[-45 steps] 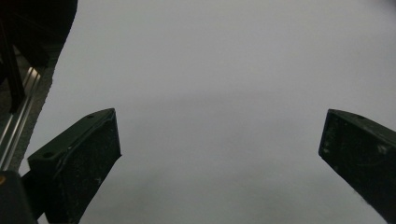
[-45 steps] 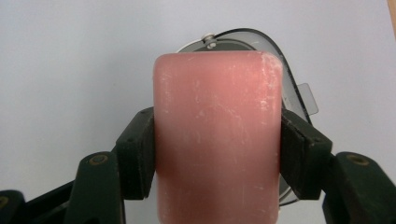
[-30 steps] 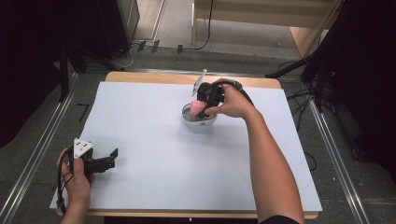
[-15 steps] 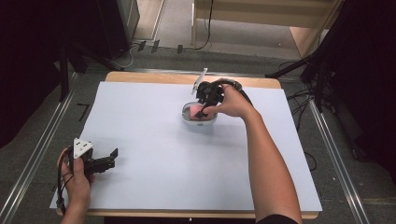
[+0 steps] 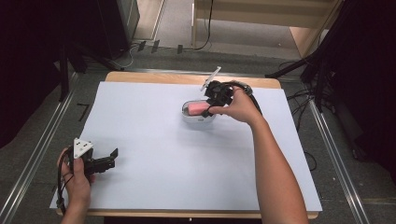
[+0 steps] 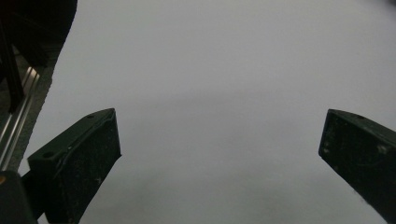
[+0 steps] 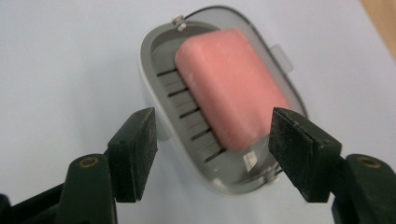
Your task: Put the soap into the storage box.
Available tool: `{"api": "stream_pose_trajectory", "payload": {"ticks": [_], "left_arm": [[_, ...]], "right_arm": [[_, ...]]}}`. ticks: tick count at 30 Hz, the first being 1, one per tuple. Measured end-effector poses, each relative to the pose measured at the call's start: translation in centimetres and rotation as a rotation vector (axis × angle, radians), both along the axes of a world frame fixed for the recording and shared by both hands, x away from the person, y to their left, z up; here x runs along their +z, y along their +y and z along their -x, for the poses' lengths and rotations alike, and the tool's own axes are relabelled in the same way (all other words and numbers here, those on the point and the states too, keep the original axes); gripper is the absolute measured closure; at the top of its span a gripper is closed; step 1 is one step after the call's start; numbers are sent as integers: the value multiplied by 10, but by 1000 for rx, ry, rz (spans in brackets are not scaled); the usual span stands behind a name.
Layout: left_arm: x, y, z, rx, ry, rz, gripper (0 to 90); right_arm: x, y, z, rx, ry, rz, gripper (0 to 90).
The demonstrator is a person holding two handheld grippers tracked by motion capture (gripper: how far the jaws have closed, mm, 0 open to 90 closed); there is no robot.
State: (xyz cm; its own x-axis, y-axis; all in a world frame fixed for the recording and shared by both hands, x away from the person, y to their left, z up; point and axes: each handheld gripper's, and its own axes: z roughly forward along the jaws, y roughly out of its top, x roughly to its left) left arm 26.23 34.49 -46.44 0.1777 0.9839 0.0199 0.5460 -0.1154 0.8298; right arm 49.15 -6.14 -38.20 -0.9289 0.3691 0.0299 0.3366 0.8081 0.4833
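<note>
While the right gripper (image 5: 211,108) hangs over the far middle of the table, its two black jaws point down at a small white oval plastic soap dish (image 5: 198,116) that sits on the large white paper sheet (image 5: 154,158) covering the wooden table (image 5: 154,77). Seen from the right gripper view, the right gripper (image 7: 212,149) stands astride the near end of the soap dish (image 7: 187,135): one pad is outside the dish's rim on the picture's left, the other sits beside the near corner of the soap on the right. Jaws are at a narrow gap and closing; the pads press on nothing, with a clear strip of slotted dish floor between the left pad and the soap.

Inside the dish lies a pink rounded rectangular bar of soap (image 7: 231,88), flat on the slotted grey drain insert, set toward one long side of the dish. High view shows the same pink bar (image 5: 198,108) in the dish, just in front of the person's right hand (image 5: 238,106). A clear hinged lid (image 7: 275,56) lies open behind the dish, its edge and small tab showing past the soap.

Left gripper (image 5: 103,159) rests low at the near left corner of the sheet, held in the left hand (image 5: 77,175), well apart from the dish. Its own view shows the left gripper (image 6: 219,154) with jaws spread wide over bare white paper, nothing between them.
</note>
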Motion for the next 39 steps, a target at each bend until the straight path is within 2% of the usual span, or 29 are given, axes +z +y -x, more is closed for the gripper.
{"api": "stream_pose_trajectory", "payload": {"ticks": [1, 6, 10, 11, 14, 18, 23, 25, 29, 32, 33, 35, 39], "left_arm": [[0, 0, 0, 0, 1, -1, 0], [0, 0, 0, 1, 0, -5, 0], [0, -1, 0, 2, -1, -4, 0], [0, -1, 0, 2, -1, -5, 0], [0, -1, 0, 2, 0, -5, 0], [0, -1, 0, 2, -1, -6, 0], [0, -1, 0, 3, -2, -6, 0], [0, -1, 0, 3, -2, -6, 0], [0, -1, 0, 3, -2, -6, 0], [0, -1, 0, 3, -2, -6, 0], [0, -1, 0, 2, 0, -6, 0], [0, -1, 0, 2, -1, -6, 0], [0, -1, 0, 2, 0, -6, 0]], "right_arm": [[-1, -3, 2, -18, 15, -4, 337], [-6, -15, 13, -37, 7, -24, 322], [-9, -20, 19, -53, 3, -21, 294], [-10, -22, 23, -62, -20, -21, 285], [-11, -26, 27, -71, -29, -26, 272], [-12, -31, 33, -127, -35, -23, 205], [-13, -35, 41, -180, -44, -20, 183], [-15, -37, 45, -210, -45, -21, 147], [-19, -40, 51, -236, -46, -23, 133], [-22, -44, 57, -267, -67, -26, 121], [-23, -46, 61, -290, -65, -29, 68], [-24, -48, 65, -312, -69, -22, 24], [-26, -52, 71, -336, -71, -27, 0]]}}
